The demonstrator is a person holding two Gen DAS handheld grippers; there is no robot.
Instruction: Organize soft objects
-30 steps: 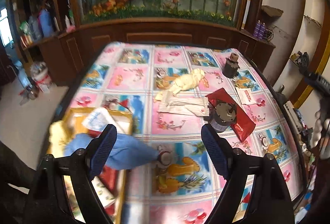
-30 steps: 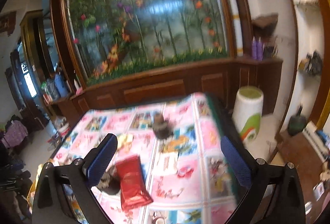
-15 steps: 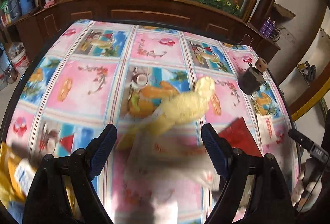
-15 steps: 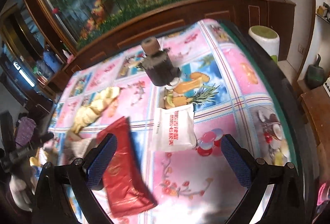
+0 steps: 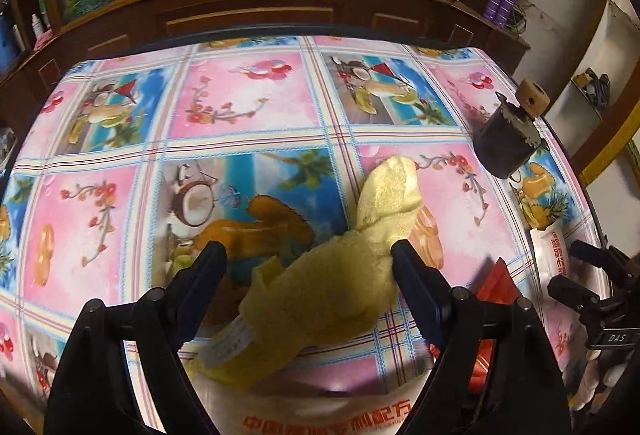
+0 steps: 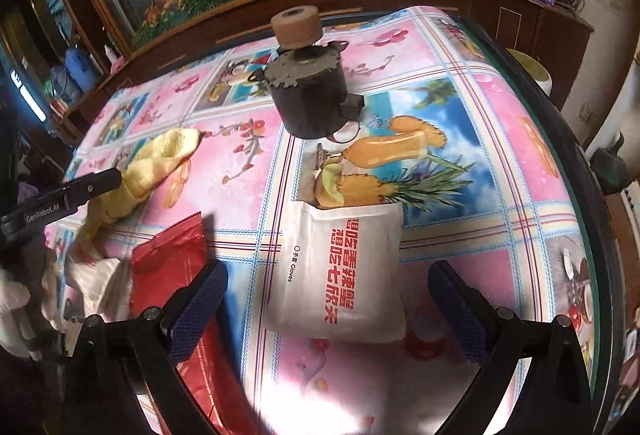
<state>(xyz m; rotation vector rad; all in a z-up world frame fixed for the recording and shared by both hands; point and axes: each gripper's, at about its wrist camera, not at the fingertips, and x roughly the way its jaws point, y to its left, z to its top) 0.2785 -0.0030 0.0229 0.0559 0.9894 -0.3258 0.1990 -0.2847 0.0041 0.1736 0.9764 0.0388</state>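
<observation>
The left claw (image 5: pixel 308 271) hangs over the yellow towel (image 5: pixel 340 275), jaws spread wide with the crumpled cloth lying between them on the patterned counter (image 5: pixel 248 95), not pinched. The right claw (image 6: pixel 326 299) is just as wide apart above the white glove packet (image 6: pixel 340 271), which lies flat beside a red foil bag (image 6: pixel 168 267). A dark metal pot (image 6: pixel 310 95) stands farther back.

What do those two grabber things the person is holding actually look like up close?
Both are black, angular frames with round bolt heads. Each carries two flat fingers faced with dark blue textured pads: the left gripper and the right gripper match. Seen side-on from the right camera, the left gripper's arm bears white "GenRobot.AI" lettering. A pale glove covers the hand holding it.
</observation>
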